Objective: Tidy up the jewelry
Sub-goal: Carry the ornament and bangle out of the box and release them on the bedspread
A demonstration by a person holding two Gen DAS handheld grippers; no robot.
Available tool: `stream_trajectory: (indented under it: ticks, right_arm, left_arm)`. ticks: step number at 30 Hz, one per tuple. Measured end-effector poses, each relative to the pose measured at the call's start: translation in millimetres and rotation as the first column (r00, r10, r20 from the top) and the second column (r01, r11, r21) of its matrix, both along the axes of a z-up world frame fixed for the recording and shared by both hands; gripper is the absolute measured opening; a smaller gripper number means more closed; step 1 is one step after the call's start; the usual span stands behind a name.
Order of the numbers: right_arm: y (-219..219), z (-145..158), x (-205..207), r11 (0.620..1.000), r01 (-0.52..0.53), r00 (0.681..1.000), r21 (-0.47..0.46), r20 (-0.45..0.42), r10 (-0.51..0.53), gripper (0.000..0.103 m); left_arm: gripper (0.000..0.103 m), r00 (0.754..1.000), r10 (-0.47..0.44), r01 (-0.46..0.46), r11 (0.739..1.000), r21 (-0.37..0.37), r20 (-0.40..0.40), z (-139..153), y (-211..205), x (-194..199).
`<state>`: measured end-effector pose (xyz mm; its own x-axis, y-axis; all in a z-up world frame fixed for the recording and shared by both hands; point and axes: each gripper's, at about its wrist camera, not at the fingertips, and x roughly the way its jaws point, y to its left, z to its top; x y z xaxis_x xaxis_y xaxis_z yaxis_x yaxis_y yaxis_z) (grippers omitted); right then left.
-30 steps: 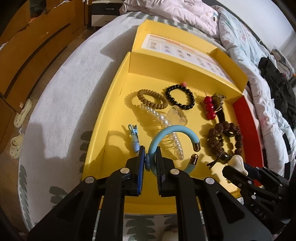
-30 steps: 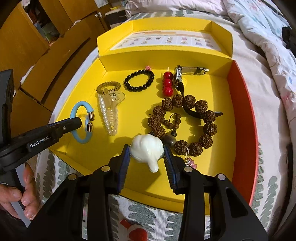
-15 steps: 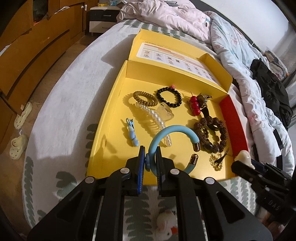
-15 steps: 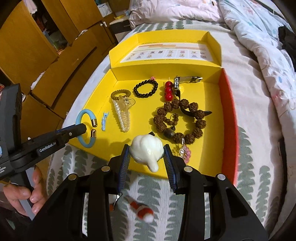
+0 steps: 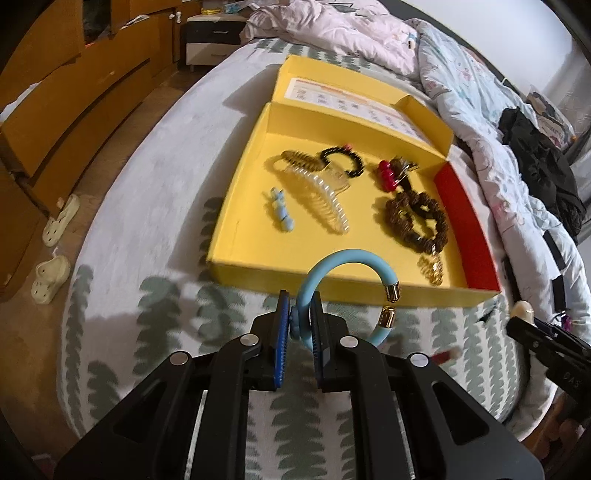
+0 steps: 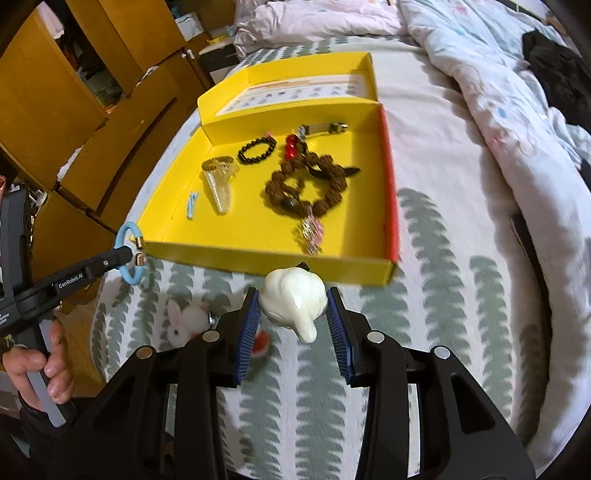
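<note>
While both tools hang over the leaf-patterned bedspread [image 6: 424,332] short of the box, each one carries a piece: the left gripper [image 5: 298,325] is clamped on the rim of a light blue bangle [image 5: 343,258] with gold end caps, its open ring standing up above the pads, and the right gripper [image 6: 291,317] is closed around a glossy cream-white shell-shaped ornament [image 6: 293,301] whose pointed end droops toward the camera. From the right wrist view the person's left hand [image 6: 40,365] grips the left tool's handle at the lower left, and a small white rabbit plush [image 6: 183,321] lies on the bedspread just beside the right tool's left finger, with a small red item partly hidden behind that finger. Beyond the grippers sits the open yellow box [image 5: 255,269] with one red side wall. Inside it, nearest, lies a small pale blue clip [image 5: 282,212] and a clear claw hair clip [image 5: 325,195]; to their right is a brown seed-bead bracelet [image 6: 306,184] with a blurred metallic charm at its near edge. Farther back lie a tan coil hair tie [image 5: 295,157], a black bead bracelet [image 6: 257,149], a row of red beads [image 5: 386,175] and a silver clip [image 6: 323,128] against the inner wall. Past the box, rumpled quilts [image 5: 369,33] cover the bed, and wooden cabinets [image 6: 55,92] stand to the left.
</note>
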<state>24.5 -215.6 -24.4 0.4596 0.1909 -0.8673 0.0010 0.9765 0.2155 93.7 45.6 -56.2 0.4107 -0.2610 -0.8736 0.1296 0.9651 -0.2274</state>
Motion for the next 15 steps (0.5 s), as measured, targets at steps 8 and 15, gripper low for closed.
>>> stream_trajectory:
  ticks: [8, 15]
  right_arm:
    - [1.5, -12.1, -17.8, 0.999, 0.005, 0.999, -0.04, -0.04, -0.006, 0.039]
    - [-2.0, -37.2, -14.4, 0.999, 0.011, 0.995, -0.039, -0.102, -0.015, 0.039]
  left_arm:
    - [0.011, 1.0, 0.02, -0.019, 0.998, 0.062, -0.012, -10.4, 11.6, -17.8]
    - [0.011, 0.999, 0.008, -0.003, 0.994, 0.112, -0.046, -28.4, 12.1, -24.4]
